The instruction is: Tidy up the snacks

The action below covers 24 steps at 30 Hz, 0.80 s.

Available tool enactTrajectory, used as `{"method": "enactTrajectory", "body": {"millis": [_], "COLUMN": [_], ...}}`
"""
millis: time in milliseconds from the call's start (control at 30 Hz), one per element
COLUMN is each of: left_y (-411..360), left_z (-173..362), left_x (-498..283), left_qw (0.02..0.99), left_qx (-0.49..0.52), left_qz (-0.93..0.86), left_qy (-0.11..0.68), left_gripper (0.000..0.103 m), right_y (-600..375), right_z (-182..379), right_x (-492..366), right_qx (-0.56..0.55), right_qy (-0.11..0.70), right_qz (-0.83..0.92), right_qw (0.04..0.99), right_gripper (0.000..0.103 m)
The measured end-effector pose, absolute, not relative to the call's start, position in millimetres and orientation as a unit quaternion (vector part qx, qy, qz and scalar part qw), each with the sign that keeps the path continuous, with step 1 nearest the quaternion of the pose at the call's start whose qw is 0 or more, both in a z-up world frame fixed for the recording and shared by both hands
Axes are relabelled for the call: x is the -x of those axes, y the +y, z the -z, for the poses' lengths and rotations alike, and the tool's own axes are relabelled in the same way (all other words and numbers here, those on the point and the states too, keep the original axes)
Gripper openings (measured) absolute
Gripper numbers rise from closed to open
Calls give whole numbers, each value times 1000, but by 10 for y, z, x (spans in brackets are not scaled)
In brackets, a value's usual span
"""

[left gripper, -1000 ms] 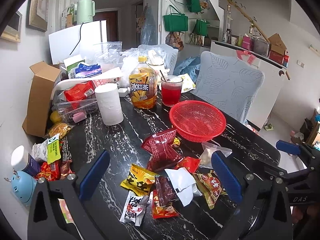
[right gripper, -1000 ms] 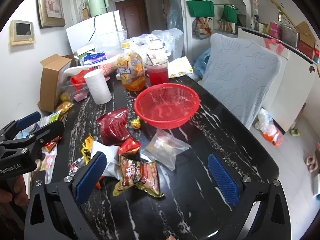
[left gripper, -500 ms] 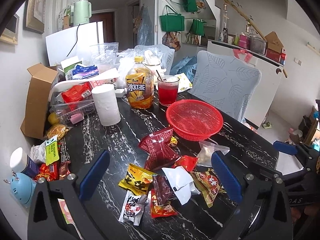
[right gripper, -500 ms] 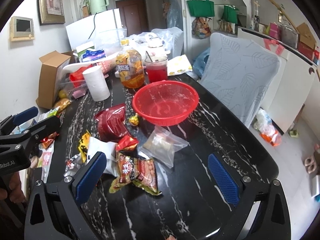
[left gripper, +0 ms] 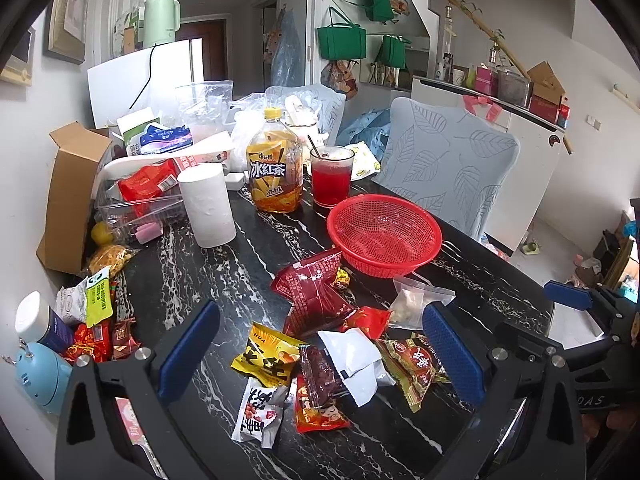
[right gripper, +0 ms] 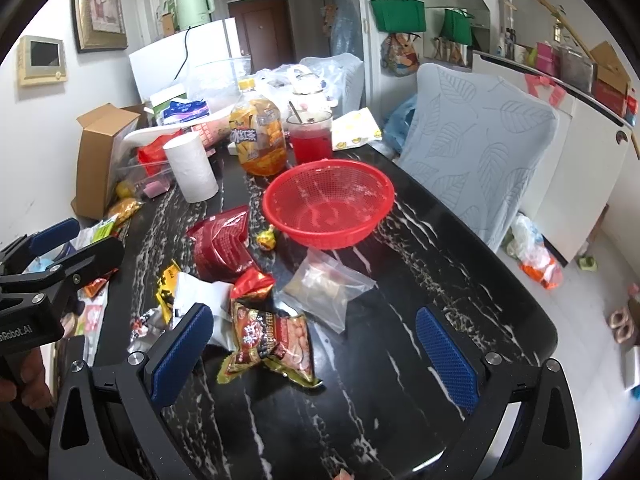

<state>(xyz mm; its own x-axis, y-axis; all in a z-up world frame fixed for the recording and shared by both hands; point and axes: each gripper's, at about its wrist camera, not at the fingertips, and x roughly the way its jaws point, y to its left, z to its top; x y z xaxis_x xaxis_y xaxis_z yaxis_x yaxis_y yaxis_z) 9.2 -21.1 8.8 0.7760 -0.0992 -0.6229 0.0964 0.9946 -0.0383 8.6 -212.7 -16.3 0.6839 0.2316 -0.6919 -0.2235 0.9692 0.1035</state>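
A black marble tabletop (left gripper: pixel 192 264) with white veins carries a red basket (left gripper: pixel 385 234) near its middle, empty, with a tea bottle (left gripper: pixel 274 168), a red drink (left gripper: pixel 331 177) and a paper roll (left gripper: pixel 207 204) behind it toward the far edge. Snack packets (left gripper: pixel 320 344) lie scattered just before the basket, a dark red bag (left gripper: pixel 316 288) nearest it. A leaf-patterned chair (left gripper: pixel 448 168) stands at the right edge. The left gripper (left gripper: pixel 320 354) and right gripper (right gripper: pixel 314 350) both hover over the packets, fingers wide, holding nothing. Only the right view shows the peanut packet (right gripper: pixel 268 340) whole and a clear bag (right gripper: pixel 328 288) unobstructed; only the left shows the box (left gripper: pixel 68 196) side's heap of wrappers (left gripper: pixel 96 332).
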Motion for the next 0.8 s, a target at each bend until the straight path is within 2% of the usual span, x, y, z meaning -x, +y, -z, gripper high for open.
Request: {"method": "enactTrajectory", "body": {"millis": [800], "left_y": [-326], "left_z": [37], "left_x": [-89], "left_qw": [933], "left_qx": [14], "left_qz": [70], "left_qy": [354], "left_gripper": [103], "right_y": [-2209], "right_z": [203], "right_x": [-41], "right_qx": [-11], "right_qy": [378], "right_qz": [-128], "right_qw": [917], "right_gripper": [103]}}
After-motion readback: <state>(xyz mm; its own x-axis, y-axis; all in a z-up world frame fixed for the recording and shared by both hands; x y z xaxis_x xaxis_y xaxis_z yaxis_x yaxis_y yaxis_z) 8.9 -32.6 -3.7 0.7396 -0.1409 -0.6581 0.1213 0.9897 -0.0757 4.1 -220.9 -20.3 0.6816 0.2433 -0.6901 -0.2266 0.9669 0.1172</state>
